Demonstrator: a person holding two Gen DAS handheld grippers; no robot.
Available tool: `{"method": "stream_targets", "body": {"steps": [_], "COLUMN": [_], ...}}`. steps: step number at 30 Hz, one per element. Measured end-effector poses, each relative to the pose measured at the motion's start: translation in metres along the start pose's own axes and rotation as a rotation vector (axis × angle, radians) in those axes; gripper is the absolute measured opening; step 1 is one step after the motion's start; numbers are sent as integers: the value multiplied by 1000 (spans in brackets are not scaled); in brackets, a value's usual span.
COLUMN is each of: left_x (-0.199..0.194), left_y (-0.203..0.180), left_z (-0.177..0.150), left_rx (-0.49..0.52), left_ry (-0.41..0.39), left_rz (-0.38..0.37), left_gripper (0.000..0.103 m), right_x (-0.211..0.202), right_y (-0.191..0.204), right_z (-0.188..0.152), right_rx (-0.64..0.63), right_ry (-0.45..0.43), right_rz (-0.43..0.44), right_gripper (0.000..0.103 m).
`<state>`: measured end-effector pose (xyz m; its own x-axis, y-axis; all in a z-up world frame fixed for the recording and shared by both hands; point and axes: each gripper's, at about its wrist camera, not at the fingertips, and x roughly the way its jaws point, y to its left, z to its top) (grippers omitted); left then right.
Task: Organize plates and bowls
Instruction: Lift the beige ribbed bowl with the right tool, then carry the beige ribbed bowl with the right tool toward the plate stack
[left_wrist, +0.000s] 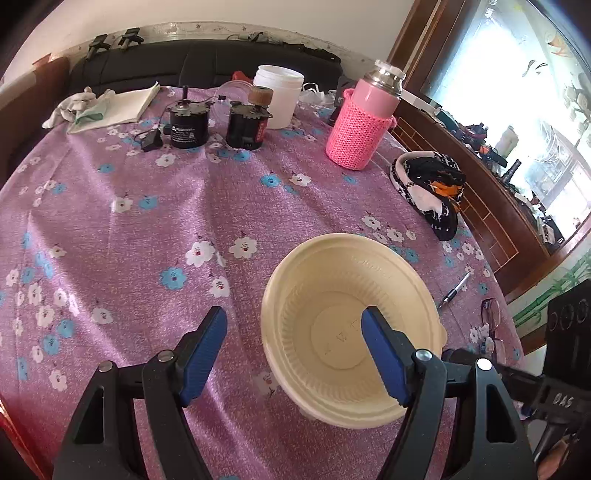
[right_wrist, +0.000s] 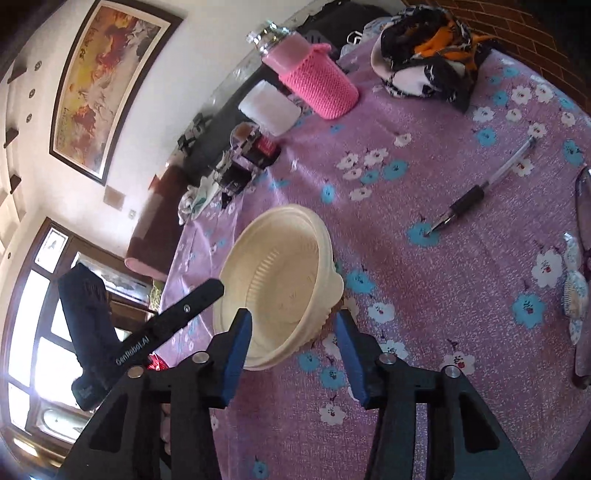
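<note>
A cream plastic bowl (left_wrist: 351, 317) rests on the purple flowered tablecloth (left_wrist: 147, 229), near the table's front right. My left gripper (left_wrist: 293, 325) is open and straddles the bowl's left wall, with one blue pad inside the bowl and the other outside over the cloth. In the right wrist view the same bowl (right_wrist: 280, 273) lies just ahead of my right gripper (right_wrist: 293, 326). That gripper's pads stand either side of the near rim with gaps showing, so it is open. A black finger (right_wrist: 192, 302) of the left gripper reaches the bowl from the left.
A pink flask in a knitted sleeve (left_wrist: 364, 122), a white tub (left_wrist: 279, 94) and two black motors (left_wrist: 214, 125) stand at the back. A patterned scarf (left_wrist: 428, 184), a pen (right_wrist: 476, 192) and glasses (left_wrist: 491, 321) lie to the right. Folded cloths (left_wrist: 107, 105) sit at the back left.
</note>
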<state>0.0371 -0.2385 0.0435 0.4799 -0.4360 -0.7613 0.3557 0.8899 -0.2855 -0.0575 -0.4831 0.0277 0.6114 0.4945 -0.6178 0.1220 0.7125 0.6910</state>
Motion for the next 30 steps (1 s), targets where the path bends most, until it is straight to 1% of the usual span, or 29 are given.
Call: {"method": "stream_targets", "body": {"steps": [3,5,6,7,8,9,10,11,12,15,18,21,24,30], "left_x": [8,14,18,21,24,26,27,28,28,23,15,8,3,-3], "left_y": [-3,-5,-6,-6,-6,-5,-5,-4,-3,-3,-5,-3,0,0], "left_z": [3,4,4,3,3,1,0,-1,-3,-7,-12,-17,-25,-35], "left_rx": [14,26,30,36,38,36,33,31,26,21,32,18,6,-4], "left_ry": [14,25,32,38,46,53,54,56,61,54,39,28,40,45], "left_rz": [2,3,7,8,13,14,9,5,1,-17,-7,-14,-15,-15], "left_gripper": [73,73,72,66,63,55,45,42,40,39,39,39,39,40], "right_x": [11,15,18,20,23,25,26,26,25,21,19,14,11,15], "right_y": [-2,-4,-5,-6,-7,-7,-8,-9,-9,-8,-5,1,7,10], "right_z": [0,0,0,0,0,0,0,1,1,1,1,0,-4,-5], "right_rx": [2,1,2,5,4,2,5,8,1,-9,-23,-59,-92,-109], "right_ry": [29,32,40,45,46,52,57,56,48,34,28,9,3,16], "right_rz": [-10,-18,-7,-1,-7,-10,0,7,3,7,5,3,-6,-14], "right_gripper": [48,48,45,43,34,27,23,19,19,18,18,19,19,18]}}
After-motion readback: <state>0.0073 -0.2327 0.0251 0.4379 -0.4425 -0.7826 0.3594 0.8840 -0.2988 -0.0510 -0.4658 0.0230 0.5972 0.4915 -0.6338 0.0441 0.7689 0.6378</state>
